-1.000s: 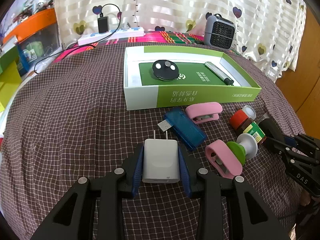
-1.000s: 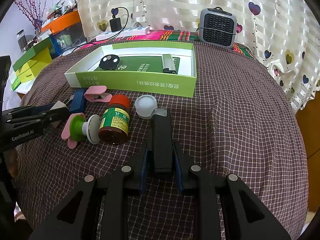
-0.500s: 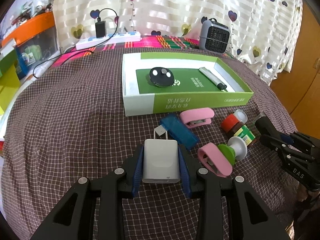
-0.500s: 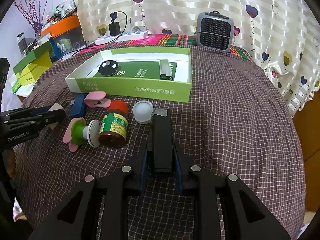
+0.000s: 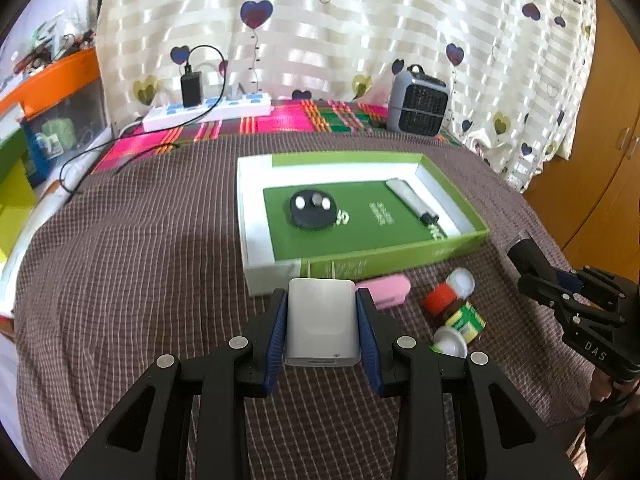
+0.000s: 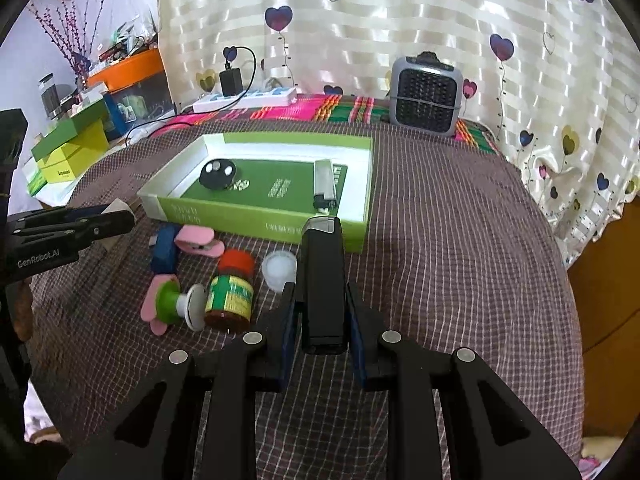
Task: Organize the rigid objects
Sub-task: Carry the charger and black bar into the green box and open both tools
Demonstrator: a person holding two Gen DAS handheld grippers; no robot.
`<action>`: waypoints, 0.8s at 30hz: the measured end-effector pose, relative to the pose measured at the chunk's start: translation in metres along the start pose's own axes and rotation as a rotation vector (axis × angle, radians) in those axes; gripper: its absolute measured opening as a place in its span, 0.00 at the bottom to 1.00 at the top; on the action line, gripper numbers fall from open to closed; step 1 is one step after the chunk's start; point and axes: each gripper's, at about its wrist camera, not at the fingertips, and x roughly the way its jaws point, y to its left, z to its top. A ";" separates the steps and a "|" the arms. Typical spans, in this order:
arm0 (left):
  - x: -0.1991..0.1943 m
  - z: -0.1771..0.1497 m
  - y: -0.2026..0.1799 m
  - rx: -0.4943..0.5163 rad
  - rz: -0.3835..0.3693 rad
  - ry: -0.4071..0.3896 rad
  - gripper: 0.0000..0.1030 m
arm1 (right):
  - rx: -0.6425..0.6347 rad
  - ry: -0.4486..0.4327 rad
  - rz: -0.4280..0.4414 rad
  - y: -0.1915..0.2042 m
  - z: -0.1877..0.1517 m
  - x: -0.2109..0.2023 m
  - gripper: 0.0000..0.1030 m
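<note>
Pointing its prongs toward the green box, the white charger stands lengthwise.

Both wrist views angled down, sharing green box

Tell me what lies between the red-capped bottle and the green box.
Only bare checked cloth between the bottle and the box, as the right wrist view shows; a pink stapler lies left of that gap.

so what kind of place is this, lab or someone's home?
Most likely a home room, not a lab: heart-print curtains, a checked tablecloth over the table, a small desk heater and a power strip with a charger plugged in.
</note>
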 end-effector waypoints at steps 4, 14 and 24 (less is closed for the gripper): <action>0.003 0.014 0.002 0.004 -0.004 -0.007 0.32 | -0.004 -0.011 0.019 -0.001 0.012 0.000 0.23; 0.029 0.054 0.010 0.011 -0.027 -0.007 0.32 | -0.026 0.014 0.075 0.001 0.043 0.024 0.23; 0.066 0.082 0.017 0.009 -0.035 0.023 0.32 | -0.032 0.066 0.127 0.001 0.066 0.057 0.23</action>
